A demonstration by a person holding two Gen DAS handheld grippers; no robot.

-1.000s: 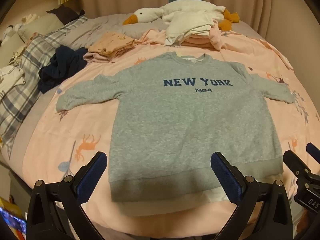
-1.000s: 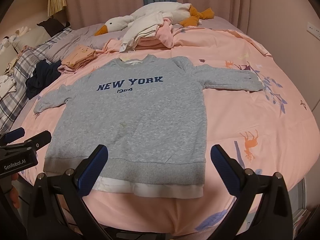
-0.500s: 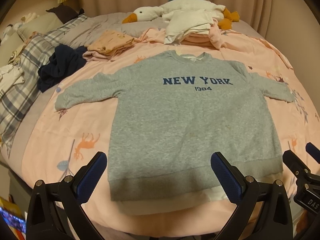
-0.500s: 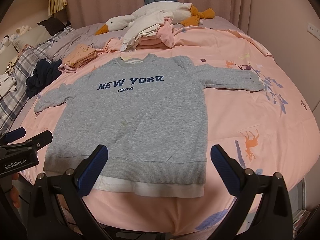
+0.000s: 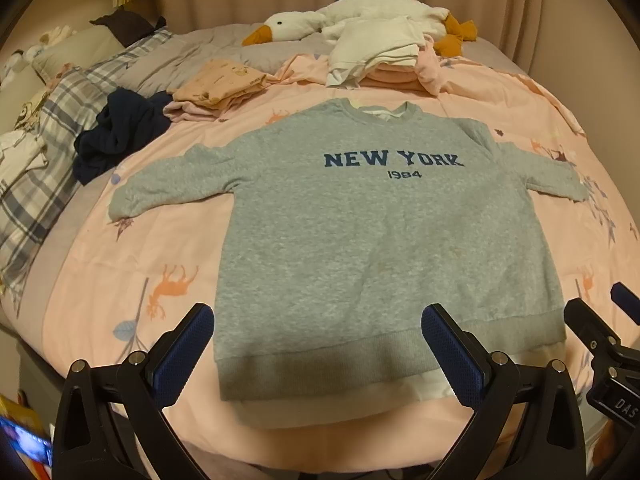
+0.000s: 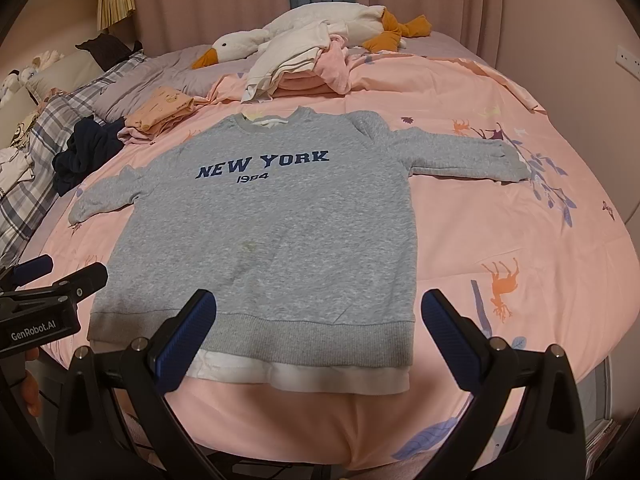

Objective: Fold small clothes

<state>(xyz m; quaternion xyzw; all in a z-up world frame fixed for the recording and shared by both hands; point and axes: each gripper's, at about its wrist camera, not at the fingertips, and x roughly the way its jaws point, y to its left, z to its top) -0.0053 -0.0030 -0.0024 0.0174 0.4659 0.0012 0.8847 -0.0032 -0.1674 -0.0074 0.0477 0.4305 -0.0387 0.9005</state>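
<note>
A grey sweatshirt [image 5: 372,224] printed NEW YORK 1984 lies flat and face up on the pink bedspread [image 5: 120,264], both sleeves spread out, a white hem showing under its ribbed band. My left gripper [image 5: 318,342] hangs open just above the hem's near edge, nothing between its blue pads. In the right wrist view the same sweatshirt [image 6: 272,236] fills the middle, and my right gripper [image 6: 316,330] stands open over its lower right corner, empty. The left gripper [image 6: 56,280] shows at that view's left edge.
Folded cream and pink clothes [image 5: 380,56] are stacked behind the collar, beside a plush goose [image 5: 304,26]. A folded peach garment [image 5: 220,84] and a crumpled navy one [image 5: 120,132] lie at the far left, near plaid bedding [image 5: 44,152]. Bare bedspread [image 6: 520,248] spreads right of the sweatshirt.
Both views have tilted down very slightly, so the sweatshirt sits a touch higher in frame. Both grippers stay open and the sweatshirt has not moved.
</note>
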